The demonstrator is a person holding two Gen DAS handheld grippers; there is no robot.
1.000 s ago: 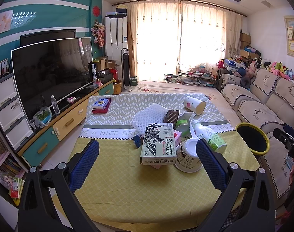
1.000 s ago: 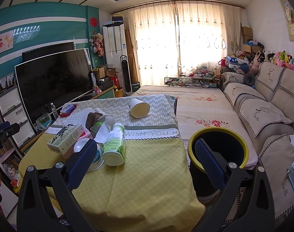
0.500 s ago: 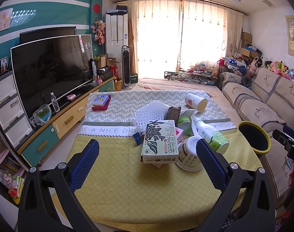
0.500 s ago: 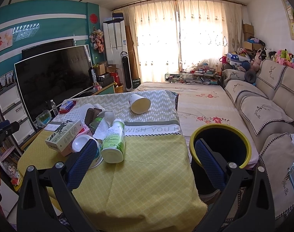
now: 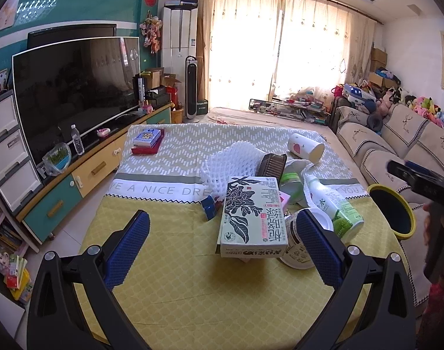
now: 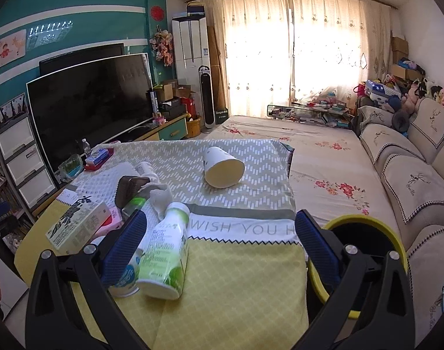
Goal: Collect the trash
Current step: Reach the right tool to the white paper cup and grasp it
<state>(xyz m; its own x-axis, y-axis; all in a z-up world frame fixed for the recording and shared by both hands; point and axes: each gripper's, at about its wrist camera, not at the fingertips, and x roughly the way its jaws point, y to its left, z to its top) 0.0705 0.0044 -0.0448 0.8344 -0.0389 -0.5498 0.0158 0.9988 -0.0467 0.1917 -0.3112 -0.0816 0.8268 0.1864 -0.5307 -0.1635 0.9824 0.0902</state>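
A living room with a teal wall, a large curved television on a low cabinet at the left, bright curtained windows at the far end, and a beige sofa along the right. In the middle stands a table under a cloth that is yellow with a diamond pattern on the near half and grey-and-white zigzag on the far half, with printed words on a white band between them. The trash sits in a loose cluster right of the table's centre. A cardboard box printed with dark flowers lies flat on top of other bits, its near end overhanging. Just right of it is a white round tub, and beside that a white and green plastic bottle lying on its side, base toward the near edge. Behind them lie white foam netting, a dark brown tray tilted on edge, and crumpled white tissue. A white paper cup lies on its side, apart, on the far zigzag half. A black bin with a yellow rim stands off the table's right edge, near the sofa. The left gripper hovers over the near part of the table, its 2 blue-padded fingers spread wide and holding nothing, the box between them in view. The right gripper is likewise spread wide and empty, low over the right side of the table, the bottle just by its left finger.
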